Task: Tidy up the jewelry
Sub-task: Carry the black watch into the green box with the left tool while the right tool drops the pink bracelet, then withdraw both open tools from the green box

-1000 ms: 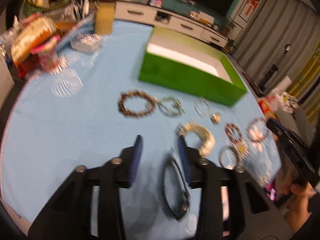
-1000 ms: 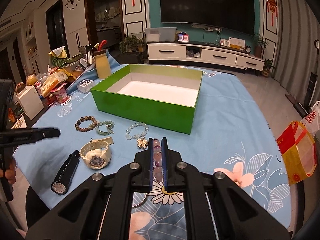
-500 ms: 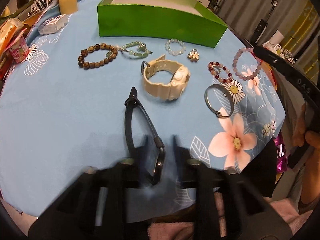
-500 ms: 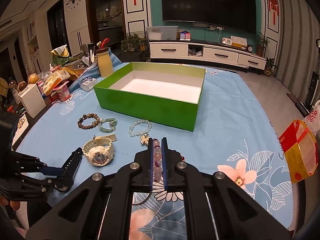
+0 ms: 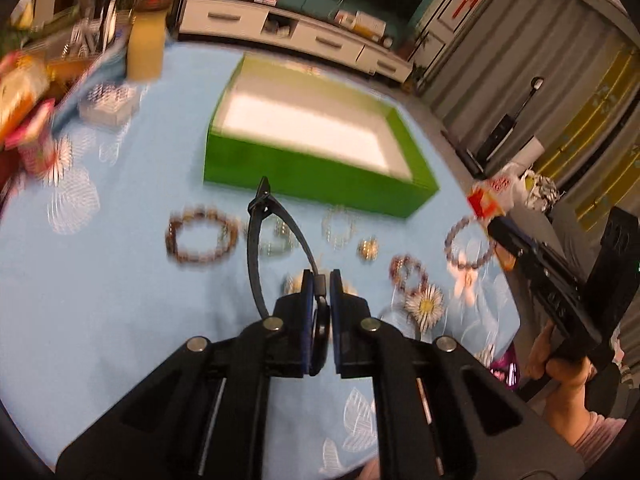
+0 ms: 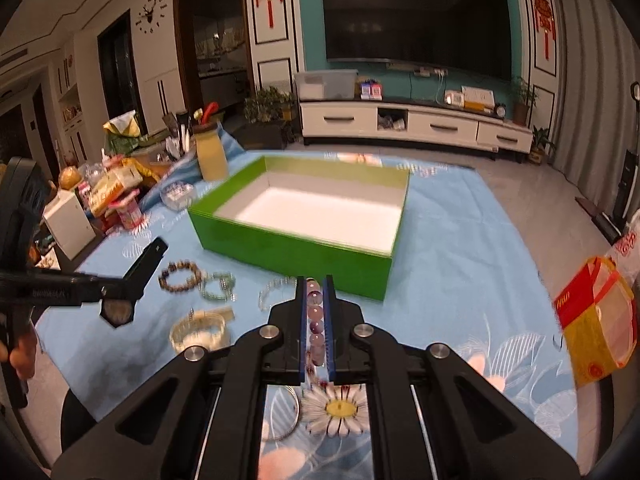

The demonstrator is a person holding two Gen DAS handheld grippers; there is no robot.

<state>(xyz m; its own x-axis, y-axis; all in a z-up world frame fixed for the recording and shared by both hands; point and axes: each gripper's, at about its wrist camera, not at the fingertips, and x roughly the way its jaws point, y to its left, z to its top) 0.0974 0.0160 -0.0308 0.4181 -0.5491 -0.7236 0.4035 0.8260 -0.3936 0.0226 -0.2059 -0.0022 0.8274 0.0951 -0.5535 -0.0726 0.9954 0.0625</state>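
Your left claw (image 5: 320,294) was clamped on the black watch (image 5: 256,248), gripping it at the case end; the strap stuck out forward and up, off the desk (image 5: 100,300). In the right wrist view the same watch (image 6: 136,280) hung in the air at the left, above the near-left part of the blue cloth.

Your right claw (image 6: 314,300) was closed on the purple bead bracelet (image 6: 314,320), beads lined up between the pads. From the left wrist view that bracelet (image 5: 468,246) dangled as a loop from the claw tip, over the flower print.

The green box (image 6: 296,248) sat open, white inside, with nothing visible in it, beyond both claws.

On the desk, in front of the box: brown bead bracelet (image 6: 180,276), green bracelet (image 6: 218,286), clear bead bracelet (image 6: 276,290), white watch (image 6: 200,330), thin bangle (image 6: 280,412). The left view was motion-blurred, so detail there was poor.
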